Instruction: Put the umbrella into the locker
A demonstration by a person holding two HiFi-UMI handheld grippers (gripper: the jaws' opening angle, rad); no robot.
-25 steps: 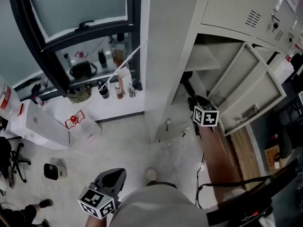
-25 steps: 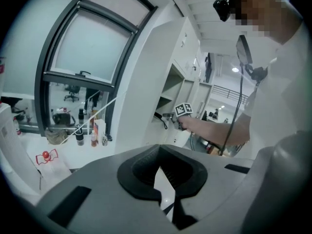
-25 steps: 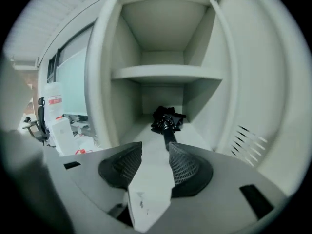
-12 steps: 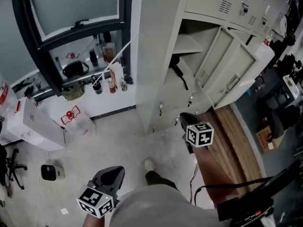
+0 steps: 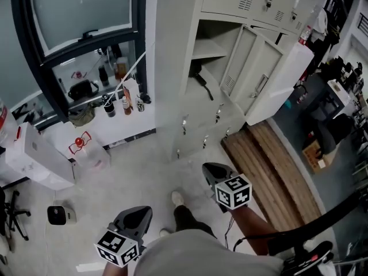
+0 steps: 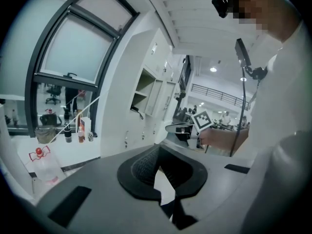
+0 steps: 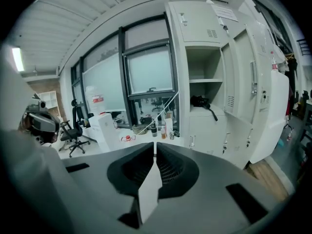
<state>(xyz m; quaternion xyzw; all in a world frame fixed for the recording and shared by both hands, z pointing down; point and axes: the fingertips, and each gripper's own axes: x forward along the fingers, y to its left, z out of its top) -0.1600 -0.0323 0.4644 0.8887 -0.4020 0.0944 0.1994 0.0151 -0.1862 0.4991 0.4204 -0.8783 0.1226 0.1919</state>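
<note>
The black umbrella (image 5: 201, 83) lies inside the open locker compartment (image 5: 214, 68), under its shelf, with the handle towards the opening. It also shows in the right gripper view as a dark umbrella (image 7: 203, 102), and in the left gripper view, umbrella (image 6: 137, 110). My right gripper (image 5: 209, 169) hangs well back from the locker, over the floor; its jaws are closing, almost together, with nothing between them (image 7: 154, 145). My left gripper (image 5: 141, 213) is low beside my body, shut and empty (image 6: 157, 148).
The locker door (image 5: 265, 80) stands wide open to the right. A wooden floor strip (image 5: 276, 171) runs below it. Bottles (image 5: 123, 99) line the window ledge, with white boxes (image 5: 40, 157) at left. My shoe (image 5: 178, 198) is on the floor between the grippers.
My right gripper has drawn back from the locker opening towards my body, leaving the umbrella inside. The left gripper kept low at my side while the view swung.
</note>
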